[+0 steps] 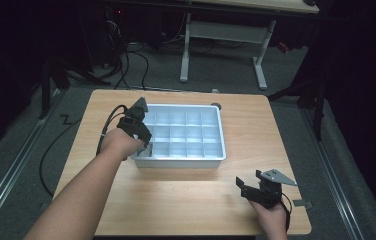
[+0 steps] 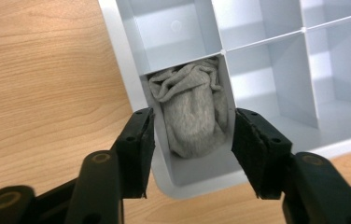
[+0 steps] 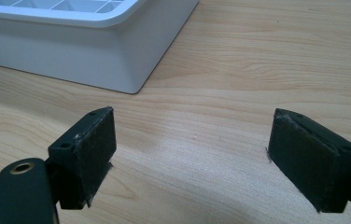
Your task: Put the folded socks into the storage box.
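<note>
Left gripper (image 2: 190, 151) hangs over the near-left corner of the white divided tray (image 1: 211, 161), its black jaws standing apart on either side of a crumpled grey sock (image 2: 190, 109). The sock lies bunched in the tray's near-left corner compartment, and the pads do not press on it: one pad is over the tray's outer left wall, the other over the divider on the compartment's far side. In the high view the left hand (image 1: 121, 144) and the gripper body cover that corner, so the sock is seen from the left gripper view.

Right gripper (image 3: 190, 158) rests low over the bare wooden table (image 1: 191, 200), well to the near right of the tray. Its jaws stand wide in its own view with nothing but tabletop between them, and the tray's rounded corner lies ahead of it, apart from the pads. In the high view the right hand (image 1: 271, 217) holds it near the table's near-right edge.

Beside the tray's far-right corner a small dark round thing (image 1: 216, 105) sits on the table. A small grey tab (image 1: 301, 203) lies at the table's right edge, just right of the right gripper.
</note>
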`<move>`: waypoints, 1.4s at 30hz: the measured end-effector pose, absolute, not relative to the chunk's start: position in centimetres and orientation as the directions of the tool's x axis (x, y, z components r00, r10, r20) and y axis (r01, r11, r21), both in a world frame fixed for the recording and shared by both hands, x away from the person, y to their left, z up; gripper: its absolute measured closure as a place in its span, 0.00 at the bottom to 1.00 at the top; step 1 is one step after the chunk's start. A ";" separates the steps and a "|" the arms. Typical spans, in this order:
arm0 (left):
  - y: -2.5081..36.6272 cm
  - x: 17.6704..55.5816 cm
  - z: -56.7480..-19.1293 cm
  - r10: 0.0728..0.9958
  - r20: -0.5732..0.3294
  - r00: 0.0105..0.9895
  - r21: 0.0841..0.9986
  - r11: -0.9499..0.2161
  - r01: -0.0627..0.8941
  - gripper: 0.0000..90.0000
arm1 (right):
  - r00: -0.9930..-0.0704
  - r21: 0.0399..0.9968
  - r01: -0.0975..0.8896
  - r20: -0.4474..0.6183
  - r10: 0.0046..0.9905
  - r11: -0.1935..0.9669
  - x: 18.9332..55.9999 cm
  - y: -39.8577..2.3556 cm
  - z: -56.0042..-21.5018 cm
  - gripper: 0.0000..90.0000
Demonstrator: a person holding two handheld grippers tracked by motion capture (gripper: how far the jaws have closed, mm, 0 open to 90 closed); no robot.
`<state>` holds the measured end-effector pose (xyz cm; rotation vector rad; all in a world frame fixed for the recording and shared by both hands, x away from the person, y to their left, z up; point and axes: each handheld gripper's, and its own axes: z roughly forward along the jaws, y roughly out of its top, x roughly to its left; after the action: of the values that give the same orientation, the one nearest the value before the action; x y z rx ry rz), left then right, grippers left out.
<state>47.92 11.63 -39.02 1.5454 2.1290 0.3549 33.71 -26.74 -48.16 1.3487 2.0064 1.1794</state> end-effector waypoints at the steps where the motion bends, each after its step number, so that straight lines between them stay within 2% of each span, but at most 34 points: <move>1: 11.8 47.8 -38.7 0.942 -0.234 -0.241 0.478 0.327 0.815 0.53 | -0.422 0.840 0.519 0.091 0.902 0.158 33.7 -26.8 -48.2 0.17; 12: 12.4 46.8 -38.2 0.942 -0.265 -0.207 0.506 0.318 0.802 0.34 | -0.424 0.839 0.520 0.090 0.901 0.161 33.6 -26.8 -48.2 0.17; 20: 13.0 45.4 -39.0 0.949 -0.286 -0.136 0.521 0.273 0.809 0.32 | -0.425 0.836 0.523 0.087 0.901 0.166 33.7 -26.7 -48.4 0.17; 25: 14.4 43.9 -39.4 0.938 -0.333 -0.093 0.538 0.270 0.798 0.32 | -0.428 0.835 0.524 0.085 0.900 0.170 33.7 -26.7 -48.4 0.17; 31: 16.2 41.3 -40.2 0.930 -0.367 -0.033 0.632 0.275 0.725 0.30 | -0.432 0.832 0.525 0.079 0.898 0.179 33.7 -26.5 -48.5 0.18; 35: 17.4 39.1 -41.1 0.907 -0.422 0.001 0.680 0.315 0.662 0.31 | -0.430 0.831 0.525 0.074 0.900 0.182 33.7 -26.5 -48.5 0.18; 38: 18.0 37.2 -41.9 0.900 -0.431 0.068 0.736 0.307 0.603 0.31 | -0.430 0.831 0.523 0.065 0.900 0.190 33.7 -26.4 -48.5 0.18; 42: 19.2 35.0 -43.2 0.851 -0.513 0.108 0.768 0.399 0.501 0.30 | -0.438 0.830 0.519 0.053 0.897 0.204 33.6 -26.2 -48.5 0.18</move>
<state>35.05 19.23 -43.22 1.2473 1.5441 0.3950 33.65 -26.21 -48.48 1.3150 2.0390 1.1339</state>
